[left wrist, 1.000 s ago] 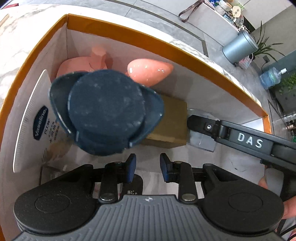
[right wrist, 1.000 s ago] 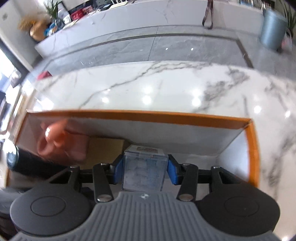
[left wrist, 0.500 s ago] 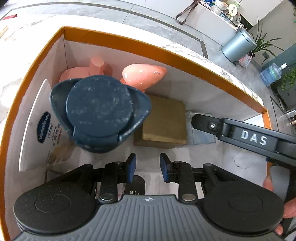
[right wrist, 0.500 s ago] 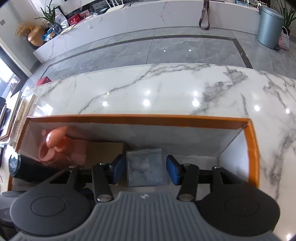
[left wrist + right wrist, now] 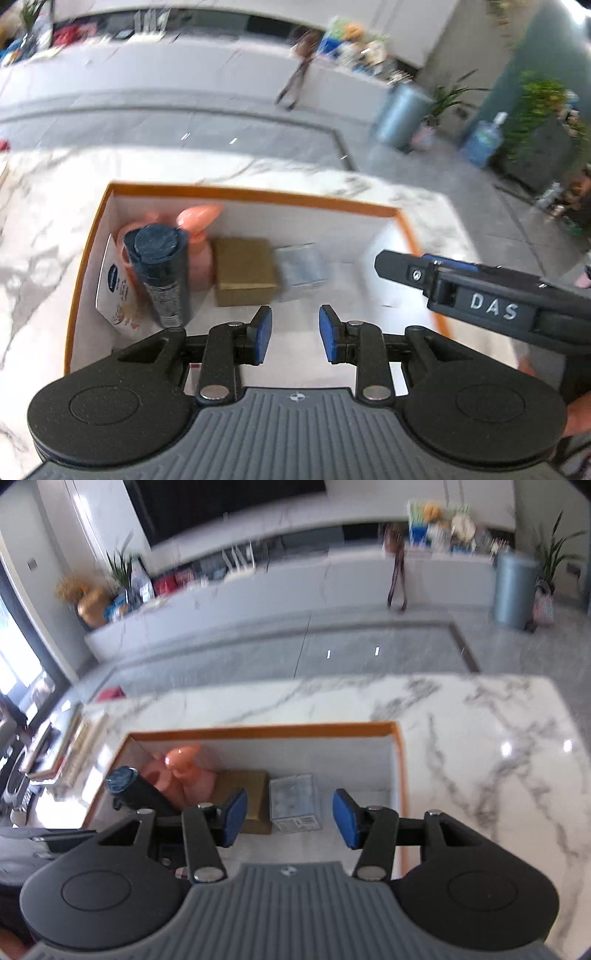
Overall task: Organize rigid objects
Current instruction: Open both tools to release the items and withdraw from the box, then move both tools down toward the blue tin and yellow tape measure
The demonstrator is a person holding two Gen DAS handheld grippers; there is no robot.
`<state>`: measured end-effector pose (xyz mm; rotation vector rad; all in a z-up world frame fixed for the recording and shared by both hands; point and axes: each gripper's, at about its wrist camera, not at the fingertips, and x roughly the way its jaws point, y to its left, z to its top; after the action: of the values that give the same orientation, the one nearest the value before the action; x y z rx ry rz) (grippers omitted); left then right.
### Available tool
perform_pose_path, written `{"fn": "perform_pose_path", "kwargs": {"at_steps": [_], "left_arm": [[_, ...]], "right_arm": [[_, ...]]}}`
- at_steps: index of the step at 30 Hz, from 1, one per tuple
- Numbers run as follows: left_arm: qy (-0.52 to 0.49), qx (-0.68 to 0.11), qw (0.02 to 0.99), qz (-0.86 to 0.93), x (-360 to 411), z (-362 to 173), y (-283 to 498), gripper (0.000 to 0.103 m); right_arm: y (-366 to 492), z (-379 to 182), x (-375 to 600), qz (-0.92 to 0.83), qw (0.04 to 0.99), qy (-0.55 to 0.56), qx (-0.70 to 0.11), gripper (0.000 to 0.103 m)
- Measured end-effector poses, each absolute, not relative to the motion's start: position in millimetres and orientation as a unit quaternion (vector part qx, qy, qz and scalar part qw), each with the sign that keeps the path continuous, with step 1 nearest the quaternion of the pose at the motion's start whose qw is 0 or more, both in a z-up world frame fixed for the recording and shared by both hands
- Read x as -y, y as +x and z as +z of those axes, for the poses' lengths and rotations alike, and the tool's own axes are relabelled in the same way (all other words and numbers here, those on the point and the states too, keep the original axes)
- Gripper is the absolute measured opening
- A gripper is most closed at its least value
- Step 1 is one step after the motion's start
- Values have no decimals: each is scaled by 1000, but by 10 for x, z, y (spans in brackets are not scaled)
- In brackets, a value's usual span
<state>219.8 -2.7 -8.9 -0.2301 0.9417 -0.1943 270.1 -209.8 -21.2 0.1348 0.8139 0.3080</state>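
We see Vaseline pack [image 5: 110, 284] only in left view, clear ribbed cube [image 5: 294, 802] sharper in right view, left gripper [image 5: 295, 334] narrow and empty, right gripper [image 5: 290, 818] wide and empty

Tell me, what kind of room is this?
Probably a lobby or showroom, not a kitchen. A white marble counter holds an orange-rimmed box. Behind it are a wide grey tiled floor, a long white bench and potted plants.
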Motion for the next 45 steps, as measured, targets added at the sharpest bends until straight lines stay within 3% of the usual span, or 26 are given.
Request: {"fn": "perform_pose_path", "kwargs": {"at_steps": [8, 16, 19, 22, 24, 33, 45], "left_arm": [[-59, -418, 887, -186, 278, 153, 1520, 34], [65, -432, 865, -245, 700, -349, 1184, 34], [123, -438, 854, -252, 836, -554, 1107, 41], [194, -438, 840, -256, 985, -741, 1053, 45], [234, -440, 824, -269, 1074, -853, 1073, 54], [389, -429, 746, -329, 1352, -1213, 1173, 65], [388, -446, 723, -357, 1418, -1319, 1256, 67]], "right_arm": [[1894, -129, 2623, 102, 919, 90, -371, 53], [1248, -613, 3103, 29, 889, 111, -443, 54], [1108, -832, 3174, 14, 876, 116, -469, 61], [1040, -1012, 3151, 13, 868, 103, -485, 61], [1029, -1074, 3127, 24, 866, 96, -490, 61], [1108, -1292, 3238, 74, 834, 160, -523, 61], [1212, -1419, 3269, 75, 814, 213, -535, 70]]}}
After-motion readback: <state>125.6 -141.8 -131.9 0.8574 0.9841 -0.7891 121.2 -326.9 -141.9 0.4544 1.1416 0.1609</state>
